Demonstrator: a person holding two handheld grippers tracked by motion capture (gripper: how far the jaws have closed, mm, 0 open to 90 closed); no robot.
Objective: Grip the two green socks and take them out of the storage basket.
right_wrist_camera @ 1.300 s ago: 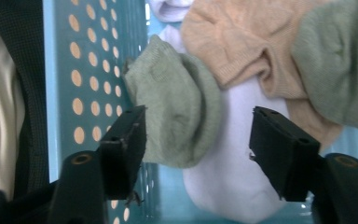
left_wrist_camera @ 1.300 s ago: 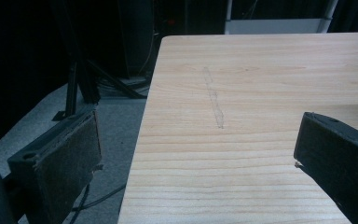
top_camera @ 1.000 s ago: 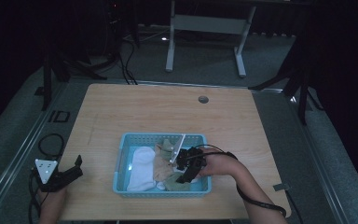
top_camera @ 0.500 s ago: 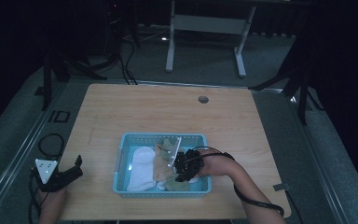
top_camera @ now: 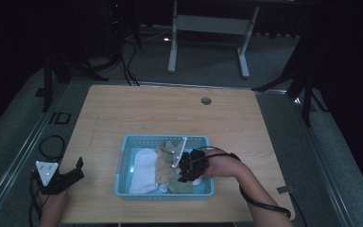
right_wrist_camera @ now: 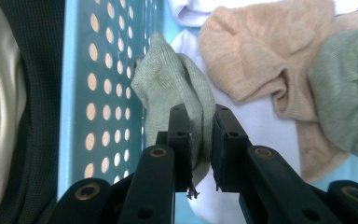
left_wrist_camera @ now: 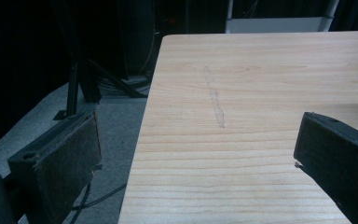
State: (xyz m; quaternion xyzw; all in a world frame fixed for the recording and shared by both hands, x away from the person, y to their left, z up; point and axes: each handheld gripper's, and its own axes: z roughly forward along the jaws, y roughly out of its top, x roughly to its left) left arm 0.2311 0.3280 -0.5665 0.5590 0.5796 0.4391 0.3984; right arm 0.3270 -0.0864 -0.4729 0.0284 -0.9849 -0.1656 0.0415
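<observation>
Two hand-held grippers were in frame. The left hand-held gripper (top_camera: 71, 177) sat at the surface's (top_camera: 170, 113) 7 o'clock corner, jaws wide, nothing between them; its own view showed bare wood grain and the surface's edge between the pads (left_wrist_camera: 70, 158). The right hand-held gripper (top_camera: 182, 165) was down inside the blue basket (top_camera: 123, 163), near the basket's 4 o'clock part, and its jaws had just been closing. The right gripper view showed them narrow and pinched on a fold of the green sock (right_wrist_camera: 177, 88), fabric squeezed between both pads, a frayed bit hanging below. That sock lay against the perforated basket wall (right_wrist_camera: 107, 93). At 1 o'clock from it in that view lay a peach sock (right_wrist_camera: 256, 51), with a white sock (right_wrist_camera: 261, 126) under both and a second green piece (right_wrist_camera: 345, 88) at 3 o'clock. In the high view the white sock filled the basket's 8 o'clock side. Farther off, a round hole (top_camera: 206, 100) sat near the surface's 12 o'clock edge.
</observation>
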